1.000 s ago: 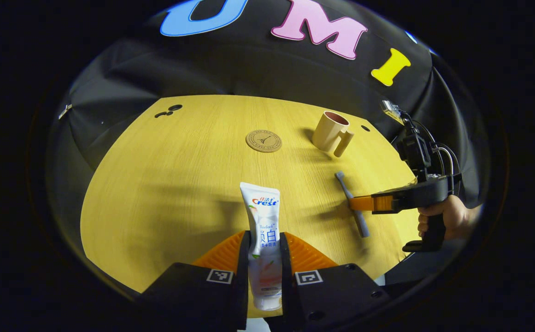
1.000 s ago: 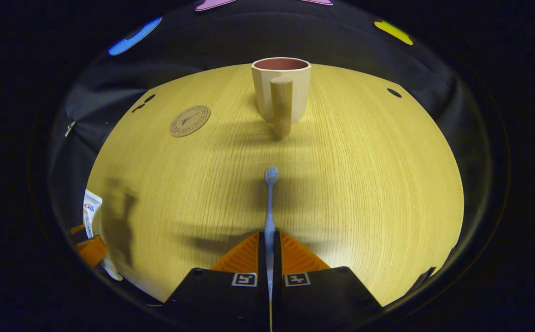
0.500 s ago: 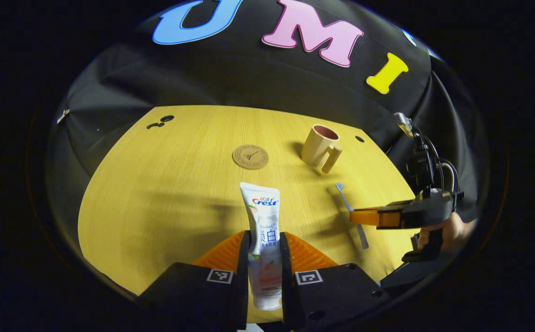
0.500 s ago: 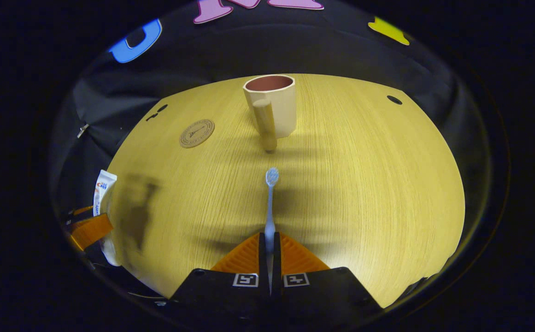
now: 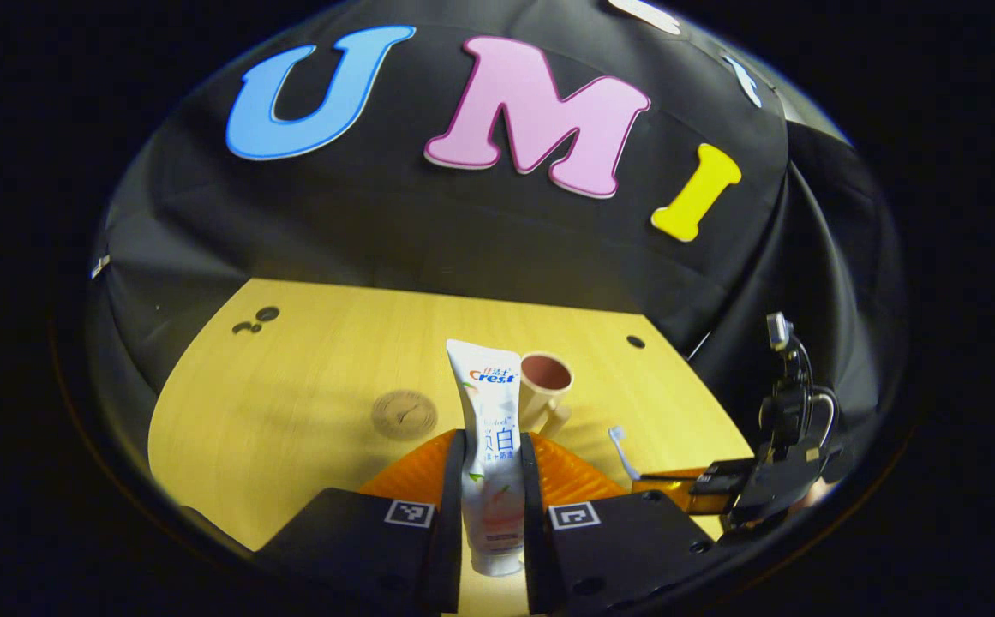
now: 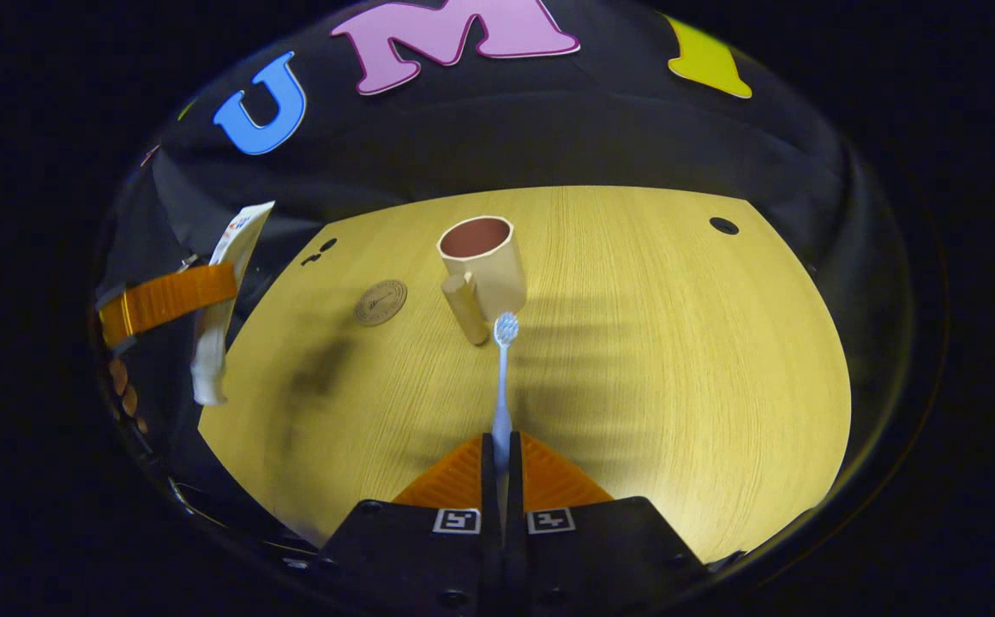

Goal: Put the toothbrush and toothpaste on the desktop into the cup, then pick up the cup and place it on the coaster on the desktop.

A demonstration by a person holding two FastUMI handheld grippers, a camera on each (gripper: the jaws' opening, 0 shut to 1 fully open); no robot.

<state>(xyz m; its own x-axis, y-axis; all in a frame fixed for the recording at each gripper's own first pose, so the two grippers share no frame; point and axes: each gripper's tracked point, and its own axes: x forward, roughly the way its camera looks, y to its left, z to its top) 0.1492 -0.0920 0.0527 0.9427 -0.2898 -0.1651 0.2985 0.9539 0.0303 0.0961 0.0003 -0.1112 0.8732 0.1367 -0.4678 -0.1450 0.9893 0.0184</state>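
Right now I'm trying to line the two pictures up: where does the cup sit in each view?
Left gripper view: the cup stands just right of centre, behind and right of the held toothpaste.
Right gripper view: the cup stands above centre, beyond the held toothbrush, its handle toward the camera.
Shared landmark: the round coaster, to the cup's left in both.

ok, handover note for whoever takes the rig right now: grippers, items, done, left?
Left gripper: shut on the toothpaste tube, lifted off the desktop.
Right gripper: shut on the toothbrush handle, bristle head forward, near the cup.
Cup: upright on the desktop, empty, handle toward the right gripper. Coaster: bare, beside the cup.
Done: both items picked up.
Left: drop both into the cup, then set the cup on the coaster.
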